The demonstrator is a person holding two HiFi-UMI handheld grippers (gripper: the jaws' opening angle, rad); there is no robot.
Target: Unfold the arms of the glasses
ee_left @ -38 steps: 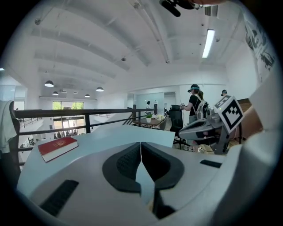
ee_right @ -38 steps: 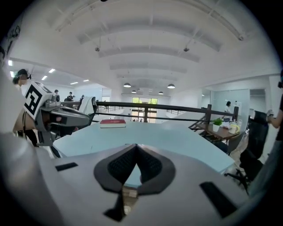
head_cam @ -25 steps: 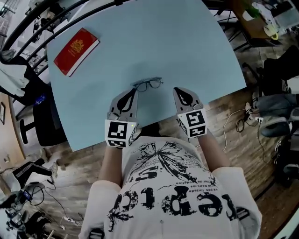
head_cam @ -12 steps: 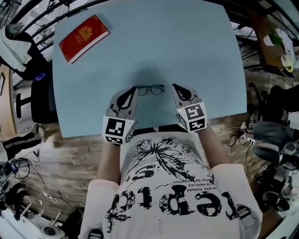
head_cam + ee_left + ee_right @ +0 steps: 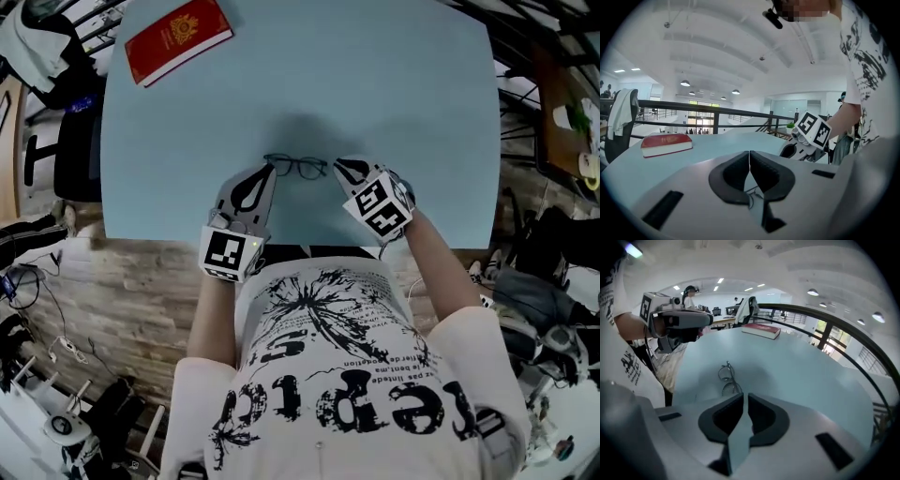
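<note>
right gripper (image 5: 339,167) — jaws opening, empty | left gripper (image 5: 267,172) closed (tip by glasses (image 5: 296,167) on table (image 5: 394,94))

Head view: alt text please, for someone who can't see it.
Thin dark-framed glasses lie on a pale blue table, the left gripper, jaws together, at one end and the right gripper, jaws opening with nothing between them, at the other. A red hardback book lies at the far left corner.

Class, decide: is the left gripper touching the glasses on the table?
Apart. The right gripper view shows the left gripper held above the glasses, with bare table between them.
</note>
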